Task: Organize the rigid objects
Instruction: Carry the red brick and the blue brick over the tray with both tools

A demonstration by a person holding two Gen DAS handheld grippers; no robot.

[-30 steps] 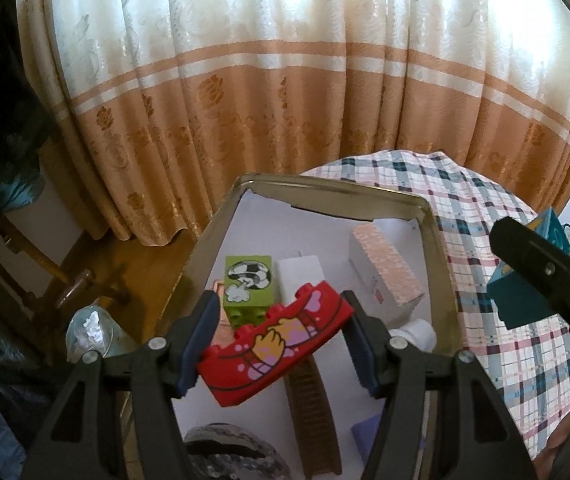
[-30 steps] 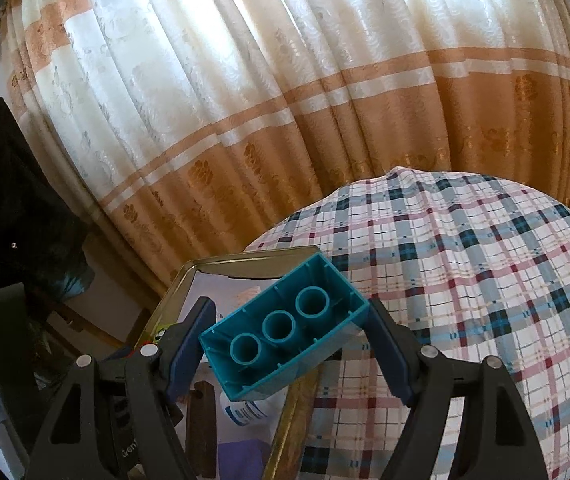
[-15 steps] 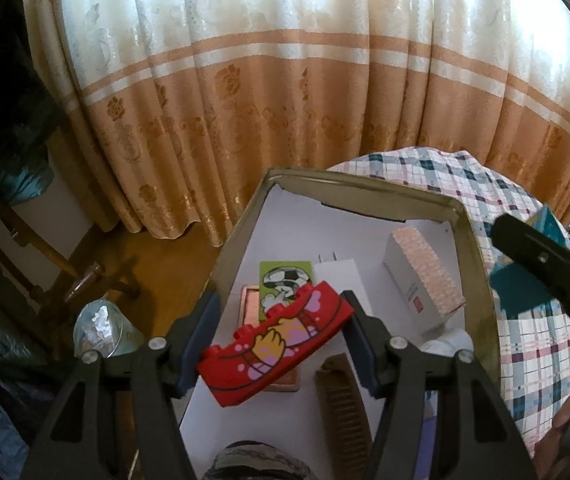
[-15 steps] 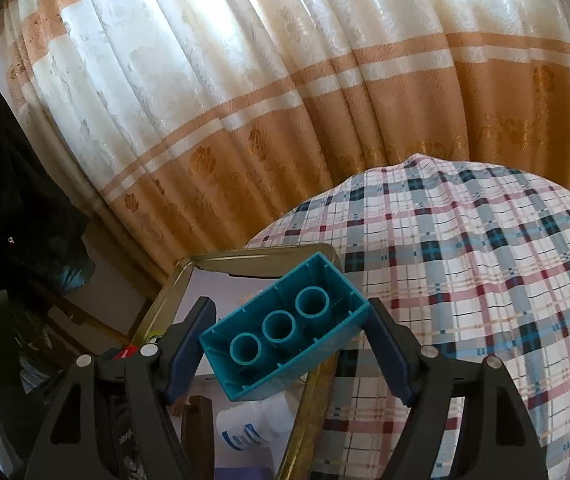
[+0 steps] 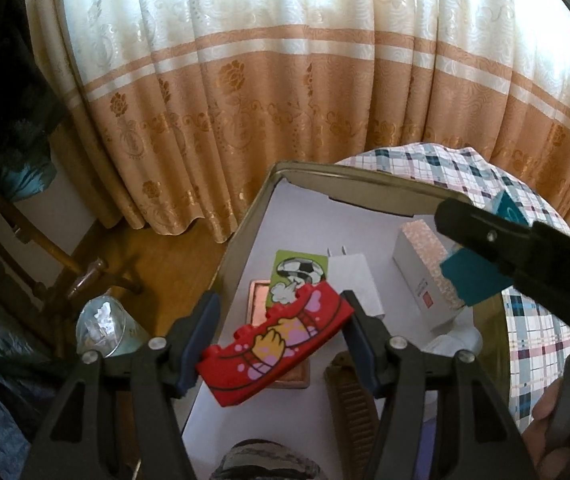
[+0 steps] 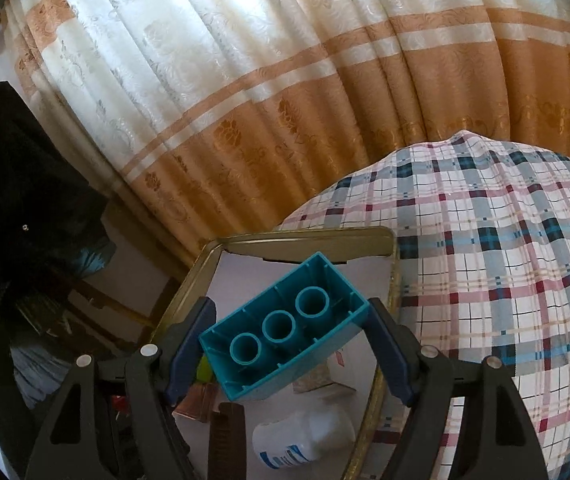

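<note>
Left wrist view: left gripper [image 5: 279, 342] is clamped about half open on a red printed plastic building block [image 5: 275, 346], held tilted above the near left part of the gold-rimmed metal tray [image 5: 245, 236]. Below it lie a green football-print block [image 5: 299, 266], a white charger [image 5: 351, 280] and a pink-topped white box [image 5: 425, 276]. Right wrist view: right gripper [image 6: 291, 330] grips a teal hollow plastic brick [image 6: 283, 326], underside up, over the tray's right edge. Judgement: lower each block level onto bare tray floor near the far edge, one at a time, releasing only once it is seated, and keep the two grippers apart.
</note>
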